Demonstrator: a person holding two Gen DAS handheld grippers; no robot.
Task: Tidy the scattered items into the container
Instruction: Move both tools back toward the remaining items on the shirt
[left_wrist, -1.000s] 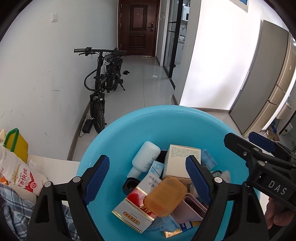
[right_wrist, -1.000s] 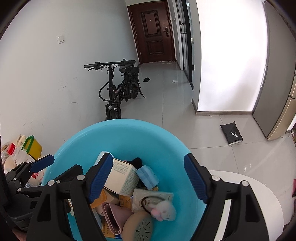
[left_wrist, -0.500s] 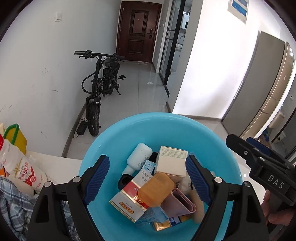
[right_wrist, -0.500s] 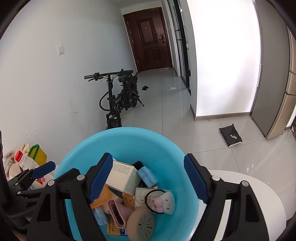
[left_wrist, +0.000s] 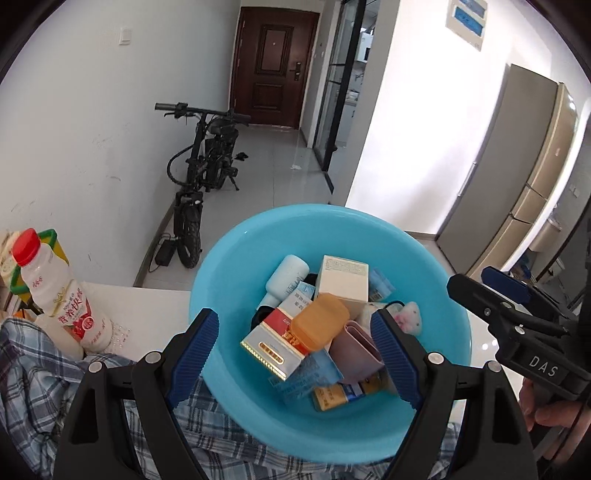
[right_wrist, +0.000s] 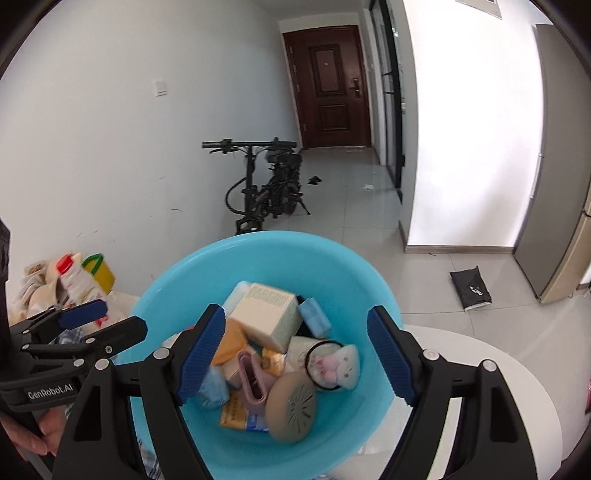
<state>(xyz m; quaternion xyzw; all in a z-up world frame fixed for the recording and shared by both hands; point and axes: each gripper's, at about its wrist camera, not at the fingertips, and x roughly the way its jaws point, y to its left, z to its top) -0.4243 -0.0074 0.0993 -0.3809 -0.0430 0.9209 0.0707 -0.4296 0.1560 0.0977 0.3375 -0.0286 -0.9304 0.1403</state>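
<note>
Receding view: blue basin (left_wrist: 236, 258) smaller in both frames than second ago, more bench (right_wrist: 517, 387) exposed at 4 o'clock. Left claw (left_wrist: 295, 350) and right claw (right_wrist: 295, 354) released, empty. Scattered items, orange case (left_wrist: 319, 325) included, inside basin; tidying likely complete.

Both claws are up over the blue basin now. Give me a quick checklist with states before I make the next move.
1. Left claw empty, jaws apart: ok.
2. Right claw empty, jaws apart: ok.
3. Items sit inside the blue basin, none hanging over its rim: ok.
4. Basin seated level: cannot tell; its near edge rests on the plaid cloth.
5. Nothing left outside: not ok; the red-capped bottle stands on the white table beside the basin.
6. Table on the right-hand side free of strays: ok in the part that shows.
</note>
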